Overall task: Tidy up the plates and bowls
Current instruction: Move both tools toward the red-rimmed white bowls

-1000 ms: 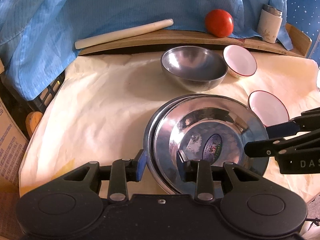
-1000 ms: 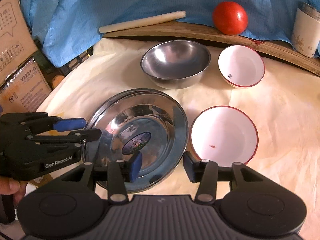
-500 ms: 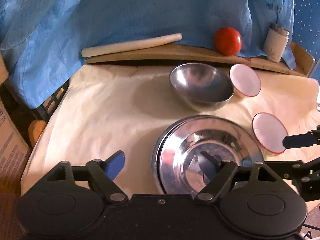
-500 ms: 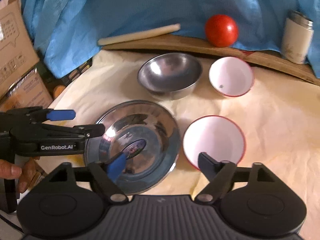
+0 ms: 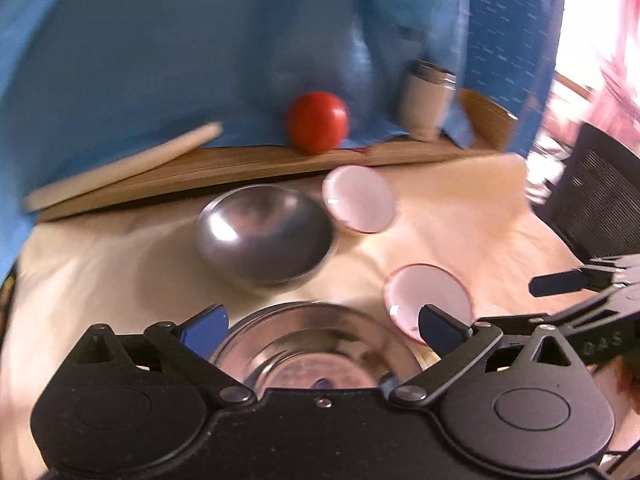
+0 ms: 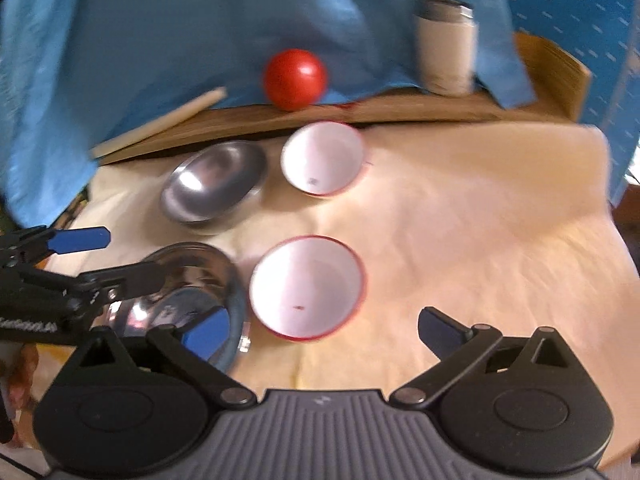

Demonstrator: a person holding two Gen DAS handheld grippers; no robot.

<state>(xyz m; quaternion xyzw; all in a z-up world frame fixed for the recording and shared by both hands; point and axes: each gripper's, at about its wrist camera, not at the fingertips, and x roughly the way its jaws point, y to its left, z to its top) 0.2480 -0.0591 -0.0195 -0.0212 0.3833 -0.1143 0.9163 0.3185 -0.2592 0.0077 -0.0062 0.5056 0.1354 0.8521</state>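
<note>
The stacked steel plates (image 5: 320,344) lie on the cream cloth (image 6: 460,220) under the left gripper (image 5: 322,326), whose fingers are spread wide and hold nothing. Only the right wrist view shows the right gripper (image 6: 324,332), equally agape, before the nearer of two red-rimmed white bowls (image 6: 307,287), and one steel bowl (image 6: 214,186) behind.
</note>
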